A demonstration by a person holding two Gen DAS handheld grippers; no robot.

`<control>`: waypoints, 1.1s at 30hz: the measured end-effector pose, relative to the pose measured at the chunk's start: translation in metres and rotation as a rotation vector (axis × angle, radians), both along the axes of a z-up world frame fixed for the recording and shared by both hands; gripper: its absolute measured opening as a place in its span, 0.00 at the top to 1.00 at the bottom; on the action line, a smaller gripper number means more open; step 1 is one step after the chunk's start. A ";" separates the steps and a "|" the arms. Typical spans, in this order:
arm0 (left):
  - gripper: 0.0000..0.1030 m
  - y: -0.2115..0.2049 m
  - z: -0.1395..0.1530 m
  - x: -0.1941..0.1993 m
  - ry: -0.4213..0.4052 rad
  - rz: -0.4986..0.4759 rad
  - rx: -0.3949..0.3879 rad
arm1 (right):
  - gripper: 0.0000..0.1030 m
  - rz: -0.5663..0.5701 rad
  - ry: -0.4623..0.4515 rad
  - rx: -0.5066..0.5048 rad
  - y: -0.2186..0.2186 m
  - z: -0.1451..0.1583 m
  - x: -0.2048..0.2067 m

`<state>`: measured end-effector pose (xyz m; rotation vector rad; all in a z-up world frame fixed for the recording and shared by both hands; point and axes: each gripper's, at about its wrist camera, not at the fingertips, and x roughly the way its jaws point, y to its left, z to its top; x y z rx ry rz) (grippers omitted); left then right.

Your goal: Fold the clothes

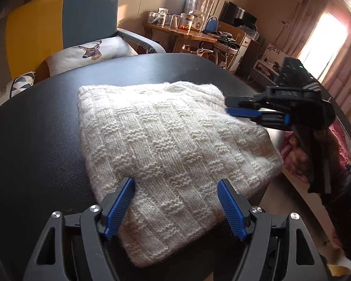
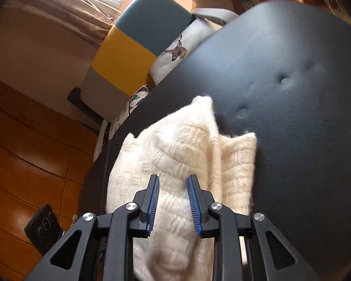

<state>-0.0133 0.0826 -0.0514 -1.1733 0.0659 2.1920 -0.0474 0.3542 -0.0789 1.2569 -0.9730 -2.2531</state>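
Sweater (image 1: 166,140) lies folded between both hand-held grippers' spread, empty jaws.

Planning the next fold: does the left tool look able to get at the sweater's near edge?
Probably yes. The left tool is open, its jaws straddling the white sweater at the near edge, nothing between.

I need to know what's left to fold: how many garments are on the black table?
1. A cream knit sweater, already folded into a square, lies on the black table between both grippers. Nothing else shows, though the table's near edge is out of view.
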 end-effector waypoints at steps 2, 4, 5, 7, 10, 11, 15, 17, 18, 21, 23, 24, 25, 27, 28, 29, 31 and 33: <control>0.27 0.000 0.000 0.001 0.005 -0.004 0.002 | 0.75 -0.002 -0.014 0.006 -0.004 -0.004 -0.009; 0.27 -0.001 0.000 0.001 0.009 -0.007 0.004 | 0.75 -0.020 0.006 -0.006 0.000 0.001 -0.006; 0.27 -0.001 0.000 0.001 0.010 -0.009 0.005 | 0.75 -0.032 0.019 -0.015 0.003 0.004 -0.004; 0.27 -0.002 -0.001 0.002 0.014 -0.012 0.006 | 0.75 -0.069 0.029 -0.019 0.015 0.008 0.003; 0.27 -0.002 -0.001 0.001 0.016 -0.013 0.005 | 0.75 -0.087 0.008 -0.072 0.027 0.001 -0.001; 0.27 -0.001 -0.001 0.001 0.018 -0.012 0.004 | 0.75 -0.082 -0.003 -0.082 0.027 -0.002 -0.003; 0.25 0.000 -0.002 0.003 0.023 -0.007 -0.002 | 0.74 -0.028 -0.053 -0.101 0.015 -0.016 -0.012; 0.23 0.000 -0.002 0.003 0.023 -0.007 -0.005 | 0.71 -0.019 -0.076 -0.096 0.006 -0.020 -0.013; 0.22 0.001 -0.003 0.003 0.024 -0.006 -0.007 | 0.71 -0.019 -0.071 -0.089 0.003 -0.018 -0.013; 0.20 0.002 -0.003 0.005 0.025 -0.002 -0.011 | 0.87 -0.020 -0.049 -0.052 -0.006 -0.010 -0.011; 0.20 0.002 -0.003 0.005 0.025 -0.003 -0.011 | 0.90 -0.034 0.003 0.049 -0.011 0.012 -0.009; 0.20 0.002 -0.003 0.005 0.026 -0.004 -0.012 | 0.91 -0.041 0.029 0.099 -0.014 0.023 -0.008; 0.20 0.002 -0.003 0.006 0.026 -0.005 -0.012 | 0.91 -0.049 0.067 0.141 -0.016 0.036 -0.007; 0.20 0.000 -0.002 0.006 0.027 -0.006 -0.007 | 0.92 -0.064 0.178 0.206 -0.017 0.072 -0.003; 0.20 0.000 -0.002 0.006 0.029 -0.009 -0.004 | 0.92 -0.058 0.201 0.274 -0.020 0.081 -0.005; 0.20 0.001 -0.002 0.007 0.033 -0.013 -0.006 | 0.92 -0.049 0.190 0.340 -0.024 0.080 -0.011; 0.20 0.002 0.001 0.008 0.041 -0.020 -0.004 | 0.92 -0.013 0.085 0.475 -0.033 0.053 -0.027; 0.20 -0.001 0.006 0.010 0.044 -0.025 0.039 | 0.95 0.017 -0.050 0.523 -0.033 0.008 -0.035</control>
